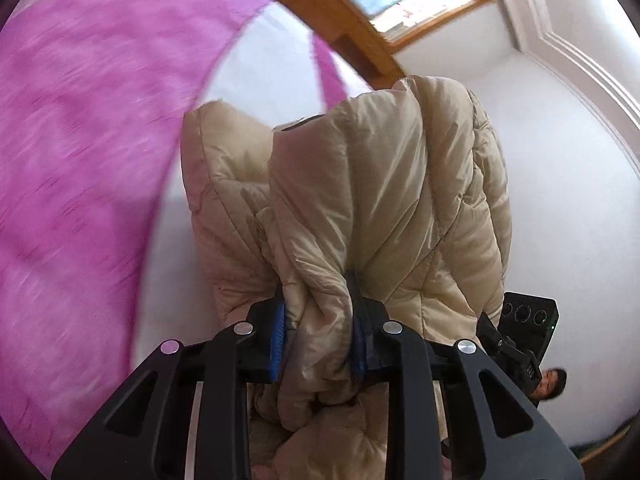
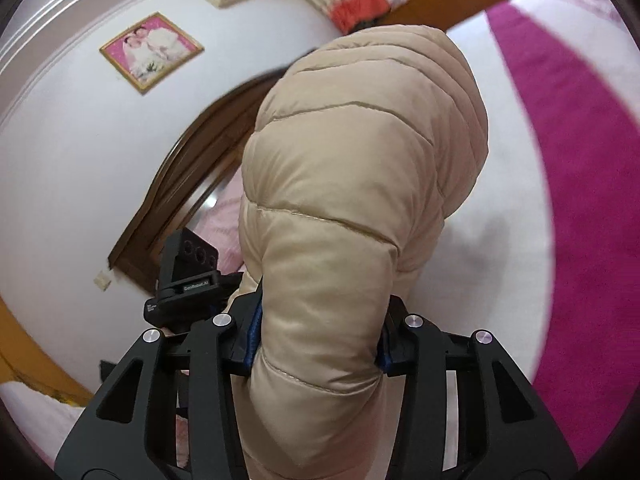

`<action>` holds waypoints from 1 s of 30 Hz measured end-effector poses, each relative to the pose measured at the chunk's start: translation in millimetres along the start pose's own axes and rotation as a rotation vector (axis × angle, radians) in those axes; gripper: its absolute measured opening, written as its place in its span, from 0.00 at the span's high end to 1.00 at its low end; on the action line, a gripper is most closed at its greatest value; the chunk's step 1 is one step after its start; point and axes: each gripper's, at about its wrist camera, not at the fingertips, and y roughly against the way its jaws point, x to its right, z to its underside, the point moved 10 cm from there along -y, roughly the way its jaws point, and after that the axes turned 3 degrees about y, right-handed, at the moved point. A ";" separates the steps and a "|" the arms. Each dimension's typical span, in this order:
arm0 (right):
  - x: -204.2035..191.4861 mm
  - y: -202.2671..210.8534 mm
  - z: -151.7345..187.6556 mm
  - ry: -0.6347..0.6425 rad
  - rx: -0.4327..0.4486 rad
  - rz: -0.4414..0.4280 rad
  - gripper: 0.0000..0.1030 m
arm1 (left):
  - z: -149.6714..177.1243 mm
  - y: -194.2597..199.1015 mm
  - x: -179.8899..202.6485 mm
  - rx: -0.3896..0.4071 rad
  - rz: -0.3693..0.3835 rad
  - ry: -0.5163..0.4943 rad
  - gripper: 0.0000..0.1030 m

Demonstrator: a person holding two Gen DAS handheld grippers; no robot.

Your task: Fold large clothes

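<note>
- A white room with a big bright pink and white cover [image 1: 80,140] is showing behind everything, and it is looking blurry in the left wrist view.
- The left black two-finger gripper [image 1: 320,336] is squeezing a bunched fold of the puffy beige quilted coat [image 1: 360,200] between its blue pads [image 1: 279,340].
- The coat is hanging up in the air in front of the camera, off the pink cover.
- Just beside the coat's right edge, the other black gripper is peeking in.
- The right black two-finger gripper [image 2: 318,336] is pinching a fat padded roll of the same coat [image 2: 352,184], which is bulging out past both pads.
- Farther back, a gold-framed pink picture [image 2: 151,50] is hanging on the white wall [image 2: 80,160].
- A dark wooden curved frame [image 2: 180,160] is standing below it.
</note>
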 end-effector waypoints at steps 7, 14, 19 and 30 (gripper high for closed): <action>62.1 47.7 -5.4 -0.025 0.008 0.199 0.53 | 18.1 -80.6 39.9 -0.112 -0.119 -0.149 0.75; 122.0 62.7 48.3 -0.150 -0.063 0.374 0.36 | 54.1 -105.8 12.0 -0.172 -0.285 -0.189 0.73; 104.3 94.9 44.6 -0.071 -0.003 0.549 0.30 | 58.9 -93.5 7.4 -0.161 -0.362 -0.233 0.72; 122.4 56.7 67.3 0.020 -0.097 0.645 0.50 | 61.3 -88.5 -18.8 -0.144 -0.457 -0.230 0.64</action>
